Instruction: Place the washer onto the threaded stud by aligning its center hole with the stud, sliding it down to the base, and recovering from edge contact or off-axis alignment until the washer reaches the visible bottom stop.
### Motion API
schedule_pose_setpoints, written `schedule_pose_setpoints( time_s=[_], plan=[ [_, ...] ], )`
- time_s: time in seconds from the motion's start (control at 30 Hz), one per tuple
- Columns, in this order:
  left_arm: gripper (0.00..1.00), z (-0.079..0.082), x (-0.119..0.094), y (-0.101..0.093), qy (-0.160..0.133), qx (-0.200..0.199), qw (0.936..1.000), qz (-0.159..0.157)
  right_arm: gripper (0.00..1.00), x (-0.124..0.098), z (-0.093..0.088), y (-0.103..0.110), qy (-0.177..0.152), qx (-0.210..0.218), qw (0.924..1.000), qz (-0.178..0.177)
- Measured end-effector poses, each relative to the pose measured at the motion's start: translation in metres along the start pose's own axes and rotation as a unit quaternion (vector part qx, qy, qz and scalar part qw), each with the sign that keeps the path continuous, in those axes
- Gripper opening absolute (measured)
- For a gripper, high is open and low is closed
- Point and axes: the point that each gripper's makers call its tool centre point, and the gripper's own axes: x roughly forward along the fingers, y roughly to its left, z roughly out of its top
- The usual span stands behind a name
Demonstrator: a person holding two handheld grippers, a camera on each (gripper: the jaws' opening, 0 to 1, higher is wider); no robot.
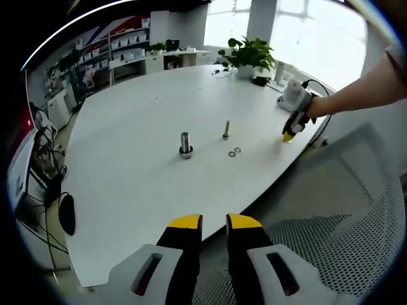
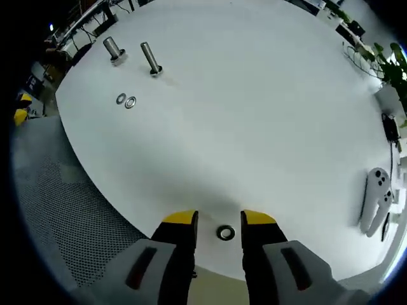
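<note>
White oval tabletop [image 2: 254,101]; small flat steel washer [image 2: 226,233] lies between the parted right gripper [image 2: 219,219] tips, well apart from the upright threaded stud [image 2: 151,59]. Light, stiff, slippery: pinch its rim. Left gripper [image 1: 214,221] parted, empty.

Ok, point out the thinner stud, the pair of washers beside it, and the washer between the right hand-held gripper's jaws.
Thinner stud [image 2: 151,58], right gripper view, mid-shaft.
Pair of washers [image 2: 126,100], right gripper view, where the two rings meet.
Washer between the jaws [image 2: 226,233], right gripper view, on the ring lying on the table.
</note>
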Motion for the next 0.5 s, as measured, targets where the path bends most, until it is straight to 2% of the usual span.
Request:
schedule_pose_setpoints(
  time_s=[0.13,0.23,0.4,0.47,0.5],
  plan=[
    [0.12,0.0,0.0,0.0,0.0,0.001,1.0,-0.001,0.29,0.0,-0.013,-0.007,0.015,0.003,0.9998,-0.009],
    [0.12,0.0,0.0,0.0,0.0,0.001,1.0,0.0,0.28,-0.001,-0.016,-0.008,0.012,0.017,0.9998,-0.007],
    [0.12,0.0,0.0,0.0,0.002,0.001,1.0,-0.001,0.26,0.005,-0.026,-0.009,0.027,0.009,0.9996,-0.008],
    [0.12,-0.001,0.0,0.0,0.002,0.002,1.0,-0.001,0.26,0.004,-0.024,-0.008,0.022,0.019,0.9996,-0.005],
    [0.12,-0.001,0.0,-0.001,0.003,0.002,1.0,-0.001,0.26,0.004,-0.022,-0.01,0.016,0.009,0.9998,-0.009]
  ],
)
